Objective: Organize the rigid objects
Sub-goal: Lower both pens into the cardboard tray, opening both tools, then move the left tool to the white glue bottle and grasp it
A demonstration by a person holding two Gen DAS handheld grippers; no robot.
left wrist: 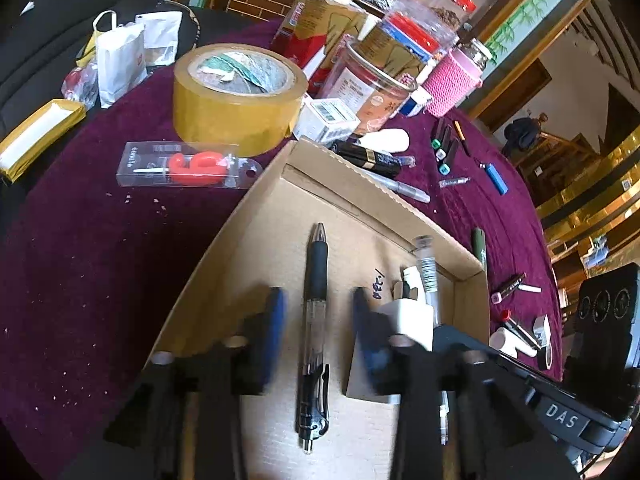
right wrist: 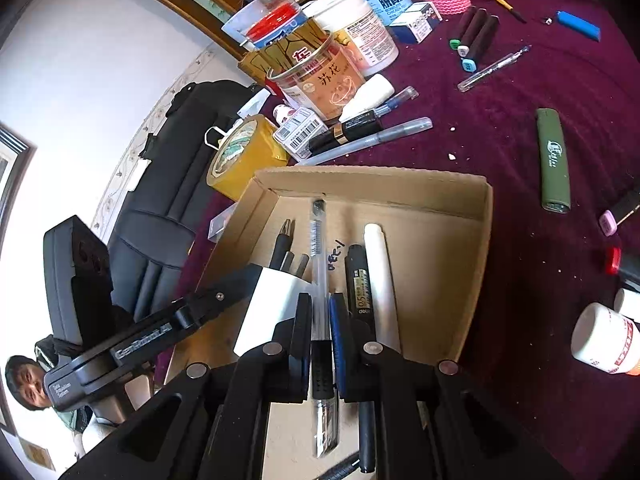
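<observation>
A shallow cardboard box (left wrist: 256, 204) sits on the purple tablecloth; it also shows in the right wrist view (right wrist: 476, 236). In the left wrist view a black retractable pen (left wrist: 316, 320) lies on the box floor. My left gripper (left wrist: 318, 300) is open, its blue-padded fingers either side of that pen and apart from it. My right gripper (right wrist: 320, 312) is shut on a clear gel pen (right wrist: 320, 264) over the box. Beside it in the box lie a black Deli pen (right wrist: 360, 284) and a white stick (right wrist: 380, 276).
A roll of tan tape (left wrist: 236, 96) and a packaged red "6" candle (left wrist: 192, 166) lie left of the box. Jars, a pink knitted cup (left wrist: 452, 80), markers (right wrist: 476, 36), a blue lighter (right wrist: 580, 26), a green lighter (right wrist: 554, 160) and a white jar (right wrist: 604, 340) crowd the cloth.
</observation>
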